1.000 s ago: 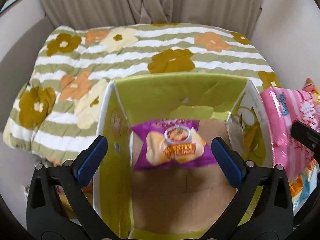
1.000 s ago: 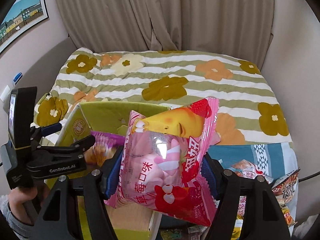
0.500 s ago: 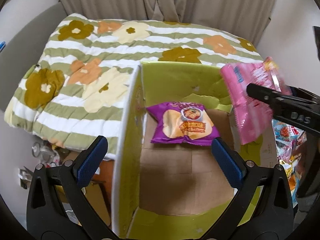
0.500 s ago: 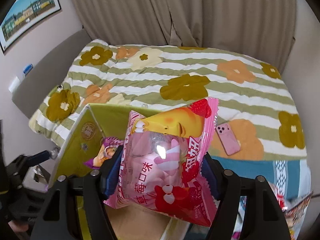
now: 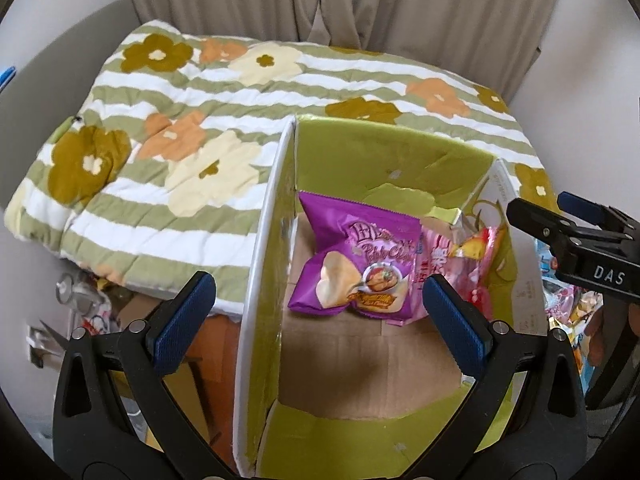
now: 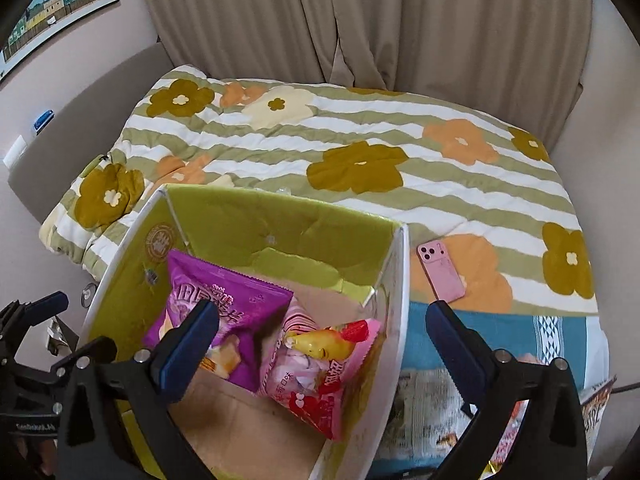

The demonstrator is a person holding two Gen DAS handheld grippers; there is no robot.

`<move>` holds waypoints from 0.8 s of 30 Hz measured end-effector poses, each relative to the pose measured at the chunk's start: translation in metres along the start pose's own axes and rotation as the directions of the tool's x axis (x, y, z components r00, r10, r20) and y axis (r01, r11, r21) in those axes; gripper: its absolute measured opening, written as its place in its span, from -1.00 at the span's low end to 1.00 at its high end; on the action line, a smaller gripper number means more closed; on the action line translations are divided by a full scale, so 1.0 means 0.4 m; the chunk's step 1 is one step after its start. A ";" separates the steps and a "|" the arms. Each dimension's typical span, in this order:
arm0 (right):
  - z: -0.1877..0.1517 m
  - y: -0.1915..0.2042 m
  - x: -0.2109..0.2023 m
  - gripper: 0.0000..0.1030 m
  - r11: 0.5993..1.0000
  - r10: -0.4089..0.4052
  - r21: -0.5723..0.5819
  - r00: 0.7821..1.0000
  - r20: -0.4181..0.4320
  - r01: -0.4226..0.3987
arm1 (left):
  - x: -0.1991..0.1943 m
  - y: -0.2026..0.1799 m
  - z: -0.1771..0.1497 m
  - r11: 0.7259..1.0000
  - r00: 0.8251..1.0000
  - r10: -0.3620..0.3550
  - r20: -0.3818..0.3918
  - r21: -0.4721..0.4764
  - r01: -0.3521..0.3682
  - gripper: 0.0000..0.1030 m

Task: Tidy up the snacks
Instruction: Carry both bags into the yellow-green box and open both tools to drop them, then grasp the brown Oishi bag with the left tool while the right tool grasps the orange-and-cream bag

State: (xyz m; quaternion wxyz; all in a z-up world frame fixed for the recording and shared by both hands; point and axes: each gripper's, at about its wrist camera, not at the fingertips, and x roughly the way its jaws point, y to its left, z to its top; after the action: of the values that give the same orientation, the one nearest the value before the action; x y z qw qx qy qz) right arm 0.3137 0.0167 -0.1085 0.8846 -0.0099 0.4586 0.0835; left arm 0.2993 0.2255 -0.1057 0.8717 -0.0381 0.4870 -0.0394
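pink strawberry snack bag point(image 6: 316, 376) in our box point(image 6: 248, 224), long axis toward near wall | right gripper point(image 6: 322, 344) jaws opening, nothing between; left gripper point(image 5: 316, 314) released | pink phone point(image 6: 441, 272) on bed: right view only

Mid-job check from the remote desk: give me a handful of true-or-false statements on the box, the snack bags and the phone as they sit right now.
1. The pink snack bag lies inside the green box. True.
2. The purple chip bag lies on the quilt outside the box. False: it is in the box, beside the pink bag.
3. The right gripper is clamped on the pink bag. False: its jaws are opening, with no pad on the bag.
4. A pink phone lies on the quilt, outside the box. True.
5. The left gripper holds nothing. True.
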 end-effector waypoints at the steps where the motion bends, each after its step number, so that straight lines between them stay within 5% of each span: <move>1: -0.003 0.001 -0.012 0.99 1.000 -0.001 0.005 1.000 0.006 0.001 | -0.008 -0.002 0.000 1.000 1.000 -0.003 0.007 0.005 0.003 0.99; 12: -0.052 0.013 -0.156 0.99 0.998 -0.055 0.029 0.996 0.076 0.053 | -0.107 -0.009 -0.015 0.998 0.997 -0.050 0.067 0.032 0.048 0.99; 24: -0.165 -0.093 -0.369 0.99 0.995 -0.009 0.103 0.982 0.190 -0.011 | -0.255 -0.145 -0.107 0.996 0.986 -0.079 0.147 0.048 0.072 0.99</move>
State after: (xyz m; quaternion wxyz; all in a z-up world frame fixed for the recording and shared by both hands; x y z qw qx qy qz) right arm 0.1828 -0.0466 -0.0290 0.9237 0.0440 0.3757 0.0608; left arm 0.2077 0.1776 -0.0359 0.9041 -0.0407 0.4178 -0.0799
